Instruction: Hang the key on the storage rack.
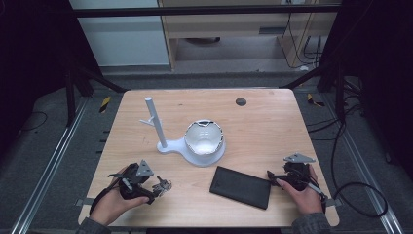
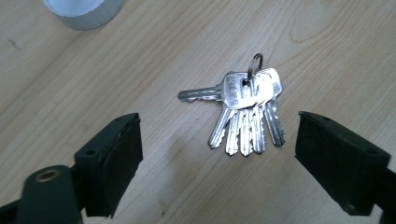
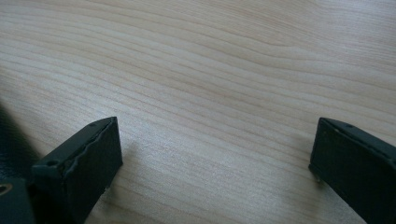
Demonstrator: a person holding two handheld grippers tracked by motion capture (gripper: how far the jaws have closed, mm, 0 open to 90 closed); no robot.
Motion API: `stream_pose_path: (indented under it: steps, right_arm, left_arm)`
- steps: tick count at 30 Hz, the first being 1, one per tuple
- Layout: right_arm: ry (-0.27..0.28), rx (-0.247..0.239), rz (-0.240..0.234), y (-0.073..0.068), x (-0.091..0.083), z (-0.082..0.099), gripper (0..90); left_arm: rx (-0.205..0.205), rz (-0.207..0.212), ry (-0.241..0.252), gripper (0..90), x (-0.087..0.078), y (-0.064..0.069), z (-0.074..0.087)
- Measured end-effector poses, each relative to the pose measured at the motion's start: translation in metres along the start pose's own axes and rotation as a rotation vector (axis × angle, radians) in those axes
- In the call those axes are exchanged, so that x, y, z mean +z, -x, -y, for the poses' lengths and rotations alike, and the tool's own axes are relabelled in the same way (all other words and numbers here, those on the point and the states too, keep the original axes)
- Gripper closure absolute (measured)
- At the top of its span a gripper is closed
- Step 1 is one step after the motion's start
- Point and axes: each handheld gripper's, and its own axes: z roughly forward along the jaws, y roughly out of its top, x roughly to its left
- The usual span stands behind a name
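Observation:
A bunch of several silver keys on a ring [image 2: 245,112] lies flat on the wooden table [image 1: 263,126], just beyond my left gripper [image 2: 217,158], whose jaws stand wide apart with nothing between them. In the high view the keys [image 1: 162,185] lie right in front of the left gripper [image 1: 155,189] at the table's front left. My right gripper [image 3: 212,158] is open over bare wood. It sits at the front right [image 1: 272,178], beside a black flat case [image 1: 240,186].
A white stand with an upright post [image 1: 155,122] and a round white bowl [image 1: 204,138] on its base occupies the table's middle. Its base edge [image 2: 84,11] shows at the top of the left gripper view. A small dark hole [image 1: 240,102] marks the far side.

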Motion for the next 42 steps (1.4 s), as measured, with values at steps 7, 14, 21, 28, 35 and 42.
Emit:
stream_pose_path:
  steps: [7,14,21,28,35,42]
  right_arm:
    - [-0.001,0.009,-0.005,-0.001,-0.001,0.000,2.3]
    - [-0.002,0.007,-0.003,-0.001,-0.001,0.001,2.3]
    - [-0.004,0.013,-0.002,-0.001,-0.001,0.001,2.3]
    - [-0.004,0.013,-0.002,-0.001,-0.002,0.001,2.2]
    - [-0.002,0.012,-0.004,-0.001,-0.002,0.001,2.2]
    - [-0.002,0.011,-0.007,-0.001,-0.002,0.001,2.1]
  left_arm:
    - [0.051,0.020,-0.086,30.0,0.005,0.003,-0.014]
    - [0.065,0.037,-0.110,38.2,0.006,0.004,-0.018]
    - [0.089,0.057,-0.129,49.0,0.007,0.003,-0.018]
    - [0.125,0.067,-0.137,48.2,0.017,0.003,-0.022]
    - [0.163,0.088,-0.122,36.6,0.024,-0.004,-0.023]
    - [0.106,0.192,-0.121,34.5,0.032,-0.012,-0.022]
